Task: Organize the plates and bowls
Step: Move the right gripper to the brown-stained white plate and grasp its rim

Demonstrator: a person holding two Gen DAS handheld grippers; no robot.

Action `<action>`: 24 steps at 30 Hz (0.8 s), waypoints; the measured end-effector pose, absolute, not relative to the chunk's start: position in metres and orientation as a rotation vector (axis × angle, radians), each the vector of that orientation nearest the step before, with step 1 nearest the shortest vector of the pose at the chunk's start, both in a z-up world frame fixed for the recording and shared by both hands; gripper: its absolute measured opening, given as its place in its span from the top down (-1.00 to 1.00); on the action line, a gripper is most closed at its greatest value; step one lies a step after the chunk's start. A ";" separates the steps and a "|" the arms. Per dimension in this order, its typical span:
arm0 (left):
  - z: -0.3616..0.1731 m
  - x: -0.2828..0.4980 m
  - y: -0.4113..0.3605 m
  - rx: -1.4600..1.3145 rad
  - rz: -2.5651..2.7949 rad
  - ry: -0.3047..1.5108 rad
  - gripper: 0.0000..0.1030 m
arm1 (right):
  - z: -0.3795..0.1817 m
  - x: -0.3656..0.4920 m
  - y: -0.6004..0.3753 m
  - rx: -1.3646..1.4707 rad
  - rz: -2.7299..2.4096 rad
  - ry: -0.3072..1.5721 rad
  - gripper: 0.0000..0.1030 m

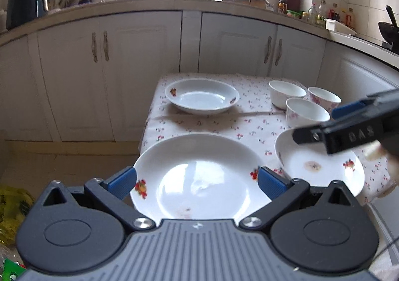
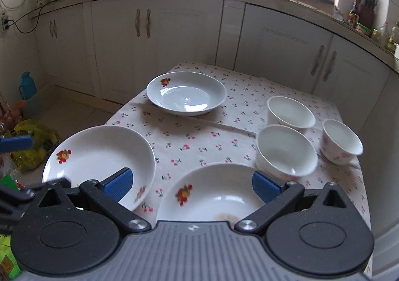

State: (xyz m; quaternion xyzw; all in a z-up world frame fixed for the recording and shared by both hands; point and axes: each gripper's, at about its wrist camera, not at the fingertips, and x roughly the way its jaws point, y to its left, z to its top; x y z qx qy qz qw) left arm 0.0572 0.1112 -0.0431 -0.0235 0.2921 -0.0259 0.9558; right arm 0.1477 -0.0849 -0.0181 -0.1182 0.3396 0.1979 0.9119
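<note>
On the cherry-print tablecloth (image 2: 194,141): three fruit-motif plates, near-left (image 1: 197,176), near-right (image 2: 217,191), far (image 2: 185,93), three bowls (image 2: 286,151) clustered right; left gripper (image 1: 197,181) and right gripper (image 2: 192,185) hover wide, empty; best pinch one rim squarely, lift level, stack gently.

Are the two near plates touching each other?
Apart. The right wrist view shows a strip of tablecloth between the left plate and the right plate.

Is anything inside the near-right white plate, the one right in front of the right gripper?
The white fruit-print plate holds a pale brownish residue patch near its middle; otherwise bare glaze. In the right wrist view the right gripper body covers the plate's near edge, so that part is unseen.
</note>
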 end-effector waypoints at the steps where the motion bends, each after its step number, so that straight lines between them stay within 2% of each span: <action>1: -0.045 0.057 0.115 -0.053 -0.064 0.599 -0.99 | -0.019 0.151 -0.081 -0.247 0.413 0.704 -1.00; 10: -0.060 0.052 0.140 0.017 -0.116 0.656 -0.99 | -0.025 0.183 -0.052 -0.226 0.495 0.728 -1.00; 24: -0.081 0.056 0.144 0.077 -0.307 0.731 -0.99 | -0.046 0.225 -0.022 -0.163 0.627 0.875 -1.00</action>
